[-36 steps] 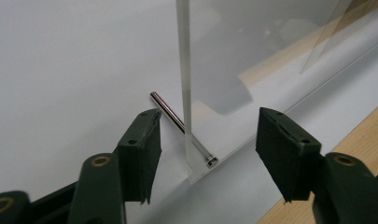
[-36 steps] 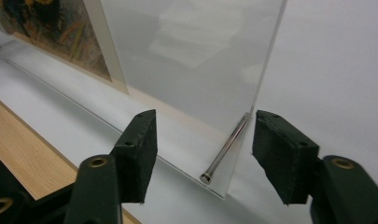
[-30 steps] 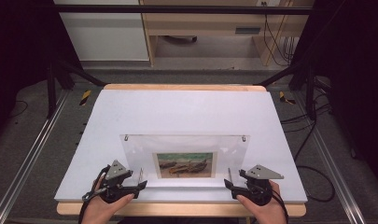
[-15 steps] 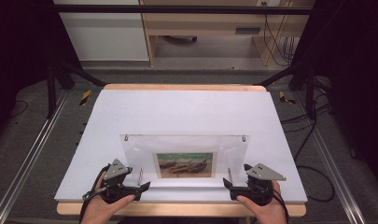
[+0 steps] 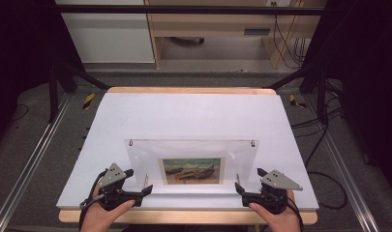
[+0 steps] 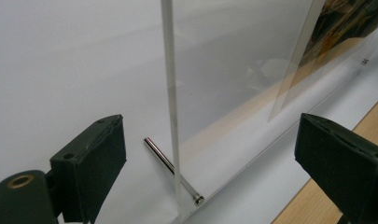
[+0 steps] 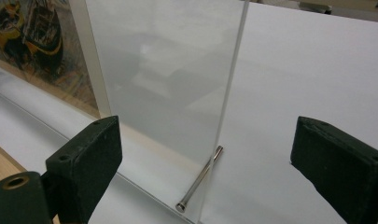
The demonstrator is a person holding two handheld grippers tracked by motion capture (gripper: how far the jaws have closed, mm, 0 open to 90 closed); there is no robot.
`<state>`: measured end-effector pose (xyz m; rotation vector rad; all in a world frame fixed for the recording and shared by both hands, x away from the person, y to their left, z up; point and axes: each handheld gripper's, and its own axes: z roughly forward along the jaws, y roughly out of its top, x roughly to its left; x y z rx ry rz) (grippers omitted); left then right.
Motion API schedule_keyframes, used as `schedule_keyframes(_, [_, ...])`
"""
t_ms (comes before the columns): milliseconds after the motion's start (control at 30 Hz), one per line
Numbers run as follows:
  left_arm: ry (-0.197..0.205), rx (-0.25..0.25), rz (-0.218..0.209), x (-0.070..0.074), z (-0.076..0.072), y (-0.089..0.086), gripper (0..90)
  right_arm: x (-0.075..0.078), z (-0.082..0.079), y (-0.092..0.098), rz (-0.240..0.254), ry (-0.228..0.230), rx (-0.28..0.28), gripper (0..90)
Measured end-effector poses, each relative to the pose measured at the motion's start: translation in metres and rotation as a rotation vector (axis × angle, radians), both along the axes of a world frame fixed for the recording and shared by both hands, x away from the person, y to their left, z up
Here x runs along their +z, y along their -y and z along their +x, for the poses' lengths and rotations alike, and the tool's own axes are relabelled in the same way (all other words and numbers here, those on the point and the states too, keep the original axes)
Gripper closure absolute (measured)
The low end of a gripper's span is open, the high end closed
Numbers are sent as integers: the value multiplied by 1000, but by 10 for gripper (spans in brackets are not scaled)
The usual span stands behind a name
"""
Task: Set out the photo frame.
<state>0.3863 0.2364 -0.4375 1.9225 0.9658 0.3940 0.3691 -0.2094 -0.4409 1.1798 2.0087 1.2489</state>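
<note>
The clear acrylic frame stands upright on the white table, low in the middle of the high view, with a painted picture inside it. Compared with a second ago, both tools have just been opening. The left tool at the lower left now has its jaws spread apart astride the frame's left edge, touching nothing. The right tool at the lower right stands likewise around the right edge. A metal pin passes through the frame's bottom corner. The frame itself has not shifted.
</note>
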Motion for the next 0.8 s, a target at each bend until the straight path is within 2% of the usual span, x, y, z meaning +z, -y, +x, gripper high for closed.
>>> schedule_keyframes(167, [15, 5, -11, 3, -5, -12, 77, 2, -6, 9, 5, 27, -27, 97])
schedule_keyframes(267, [30, 5, -19, 4, -8, -18, 76, 3, -10, 17, 5, 24, -52, 94])
schedule_keyframes(400, [49, 27, -3, 5, -9, -27, 76, 3, -15, 27, 11, 27, -76, 86])
schedule_keyframes(467, [52, 41, -11, 6, -10, -32, 76, 2, -17, 31, 7, 31, -83, 80])
schedule_keyframes(600, [55, 65, -21, 6, -11, -43, 75, 0, -18, 39, 4, 15, -110, 77])
schedule_keyframes(700, [59, 95, 8, 4, -14, -53, 76, -1, -18, 44, 9, 6, -133, 85])
schedule_keyframes(800, [70, 137, 20, 1, -18, -64, 76, -6, -17, 51, -11, -25, -193, 118])
